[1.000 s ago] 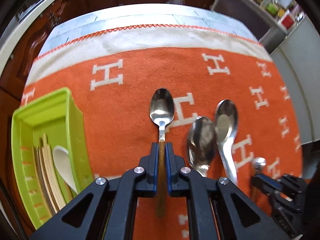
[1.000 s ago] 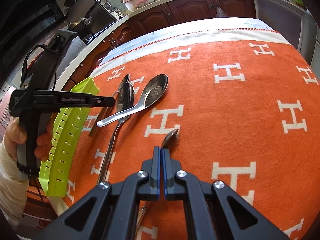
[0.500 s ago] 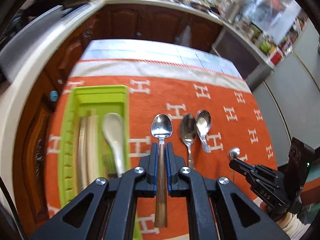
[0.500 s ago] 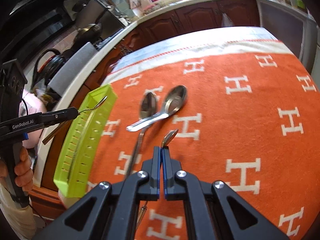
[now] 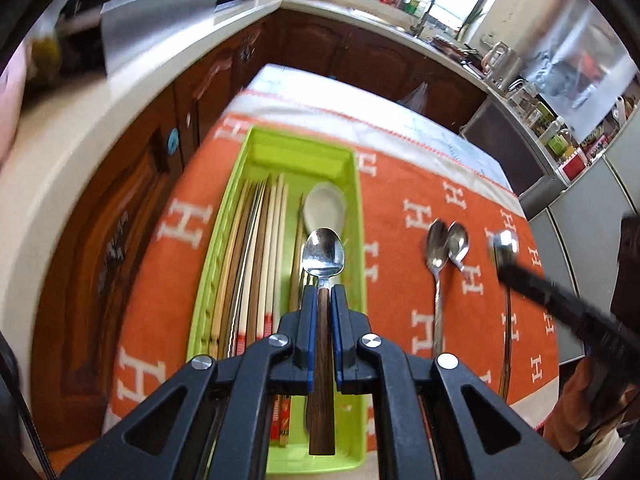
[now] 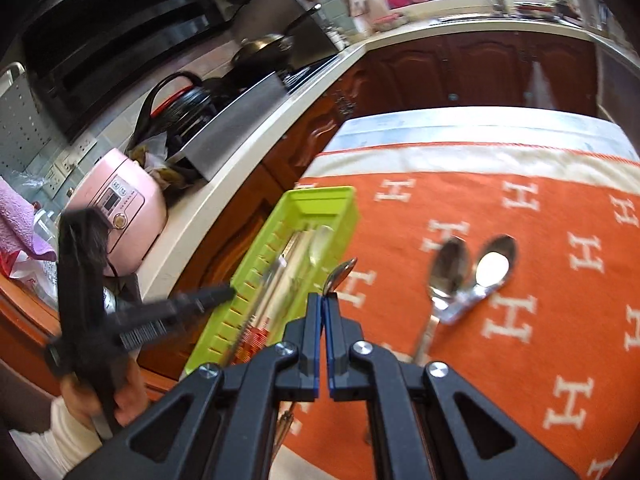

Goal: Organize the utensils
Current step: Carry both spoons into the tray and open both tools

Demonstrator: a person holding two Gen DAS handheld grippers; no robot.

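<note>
Left gripper point(image 5: 323, 298) is clamped on the wooden-handled spoon point(image 5: 323, 256), gripping the handle just behind the neck, with the bowl hanging low centre of the left wrist view over the green tray point(image 5: 358, 184). Right gripper point(image 6: 324, 308) is shut on a thin metal spoon point(image 6: 340, 274); only its bowl tip shows past the pads, so how firm that hold is I can't fairly judge.

The tray already holds chopsticks point(image 5: 256, 248) and a white spoon point(image 5: 324, 206), so a release from this height could make the spoon bounce or land crosswise. Its long handle trails back toward the tray's near wall and might catch there. With both grippers converging on the tray, they could collide. Two loose spoons point(image 5: 446, 246) lie right of centre on the orange cloth point(image 5: 400, 248).
</note>
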